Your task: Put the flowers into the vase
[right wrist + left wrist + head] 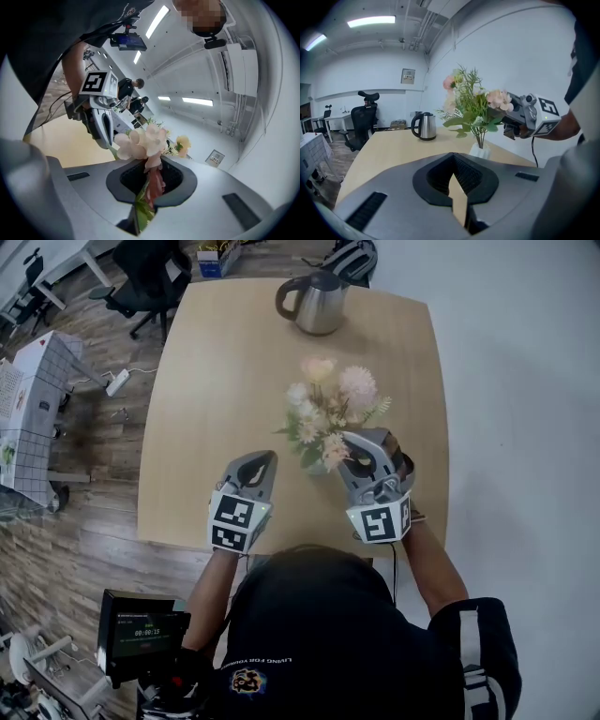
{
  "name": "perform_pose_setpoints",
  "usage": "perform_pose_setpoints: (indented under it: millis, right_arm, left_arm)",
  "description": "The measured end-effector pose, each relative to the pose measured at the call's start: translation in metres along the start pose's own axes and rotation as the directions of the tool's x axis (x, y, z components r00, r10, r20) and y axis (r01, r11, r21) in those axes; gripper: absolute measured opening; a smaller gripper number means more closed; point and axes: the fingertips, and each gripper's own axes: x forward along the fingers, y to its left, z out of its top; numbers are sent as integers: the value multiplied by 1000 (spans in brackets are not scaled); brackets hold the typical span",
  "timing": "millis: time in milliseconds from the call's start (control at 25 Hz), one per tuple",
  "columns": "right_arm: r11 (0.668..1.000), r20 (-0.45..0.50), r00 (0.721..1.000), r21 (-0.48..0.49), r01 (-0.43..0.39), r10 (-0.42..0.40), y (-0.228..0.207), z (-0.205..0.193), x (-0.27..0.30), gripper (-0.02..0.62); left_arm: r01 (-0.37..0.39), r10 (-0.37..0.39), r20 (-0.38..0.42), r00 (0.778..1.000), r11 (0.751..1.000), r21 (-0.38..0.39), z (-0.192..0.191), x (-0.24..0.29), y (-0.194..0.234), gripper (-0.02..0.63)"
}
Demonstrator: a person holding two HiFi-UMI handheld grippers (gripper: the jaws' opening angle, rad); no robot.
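Note:
A bunch of pink and cream flowers (328, 399) stands in a small white vase (480, 151) at the middle of the wooden table (216, 381). In the head view the blooms hide most of the vase. My right gripper (350, 442) is shut on the stem of one pink flower (143, 140), which it holds level against the right side of the bunch. The left gripper view shows that flower (499, 98) beside the green leaves, above the vase. My left gripper (270, 460) hovers left of the vase, shut and holding nothing.
A steel kettle (319, 301) stands at the table's far end. A black office chair (141, 277) is beyond the far left corner and a white cart (37, 418) stands on the floor to the left. A white wall runs along the table's right.

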Motion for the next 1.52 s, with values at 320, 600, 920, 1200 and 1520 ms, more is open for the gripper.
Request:
perform_pose_setpoints:
  millis: [320, 600, 920, 1200, 1520]
  right_arm:
    - [997, -19, 998, 40, -66, 67, 21, -7, -9, 35]
    - [992, -30, 996, 105, -75, 79, 31, -10, -14, 68]
    - [965, -15, 992, 236, -118, 125, 23, -10, -19, 189]
    - [952, -4, 994, 287, -107, 113, 14, -8, -26, 216]
    - [911, 54, 989, 384, -149, 139, 16, -1, -40, 221]
  left_arm:
    - [10, -10, 5, 1000, 1000, 0, 5, 3, -1, 0]
    - [15, -15, 2, 1000, 1000, -6, 1, 2, 0, 0]
    - [16, -16, 4, 1000, 1000, -6, 4, 2, -1, 0]
    - [15, -15, 5, 1000, 1000, -3, 2, 1, 1, 0]
    - [13, -13, 3, 1000, 1000, 8, 3, -1, -1, 0]
